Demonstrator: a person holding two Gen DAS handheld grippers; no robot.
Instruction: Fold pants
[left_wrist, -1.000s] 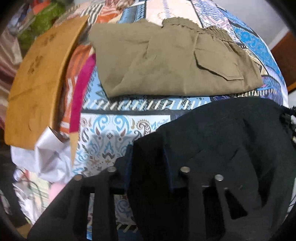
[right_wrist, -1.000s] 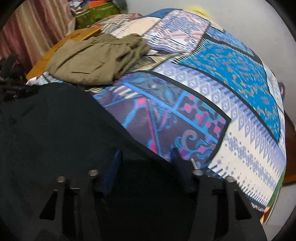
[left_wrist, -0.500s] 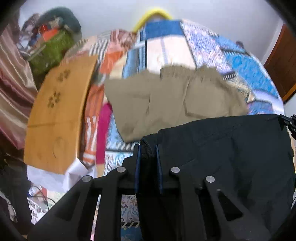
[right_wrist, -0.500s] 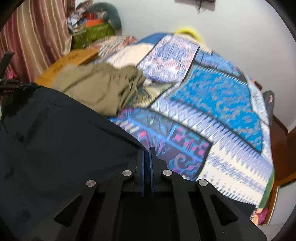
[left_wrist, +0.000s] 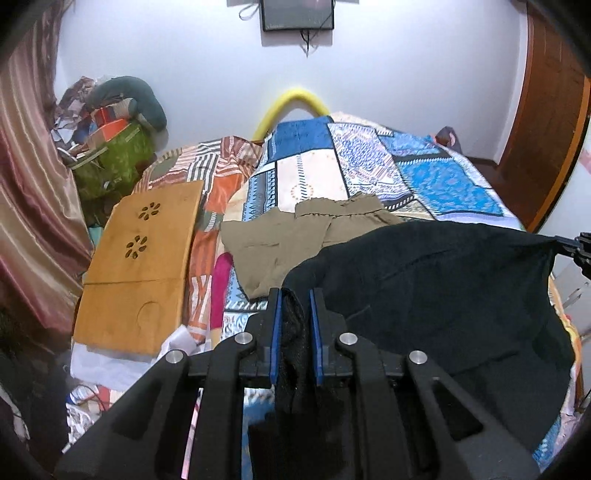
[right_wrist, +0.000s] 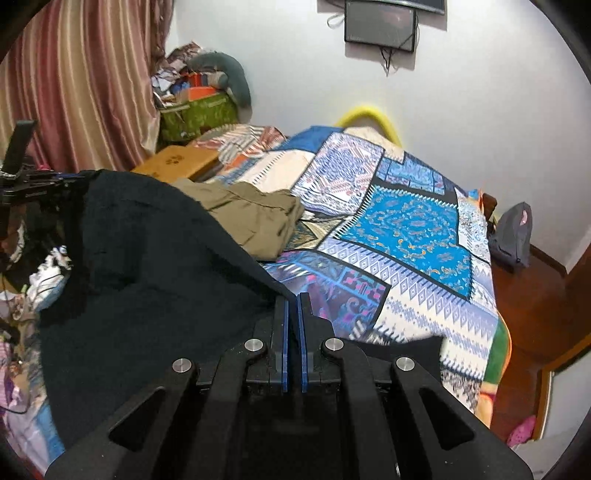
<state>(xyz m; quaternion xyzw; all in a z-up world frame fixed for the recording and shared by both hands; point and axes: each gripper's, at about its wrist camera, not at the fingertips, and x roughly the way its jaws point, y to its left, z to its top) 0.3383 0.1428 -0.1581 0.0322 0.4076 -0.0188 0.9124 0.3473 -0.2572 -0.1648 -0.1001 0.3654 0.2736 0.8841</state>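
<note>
Black pants (left_wrist: 443, 295) hang stretched in the air between both grippers, above the patterned bedspread (left_wrist: 424, 173). In the left wrist view my left gripper (left_wrist: 295, 295) is shut on a bunched corner of the black cloth, which fills the gap between its blue pads. The right gripper (right_wrist: 292, 297) is shut on the opposite corner of the black pants (right_wrist: 147, 277), with only a thin edge of cloth between its pads. The other gripper shows at the frame edge in each view, clamped on the far corner.
Folded olive-green pants (left_wrist: 295, 236) lie on the bed beyond the black pair. A wooden lap desk (left_wrist: 140, 266) rests at the bed's left edge. Striped curtains (right_wrist: 74, 92), a cluttered green bag (right_wrist: 199, 114) and a wooden door (left_wrist: 546, 122) surround the bed.
Both grippers closed on the black pants and lifted them off the bed. The views tilted upward, so the wall and the room's far end came into sight.
</note>
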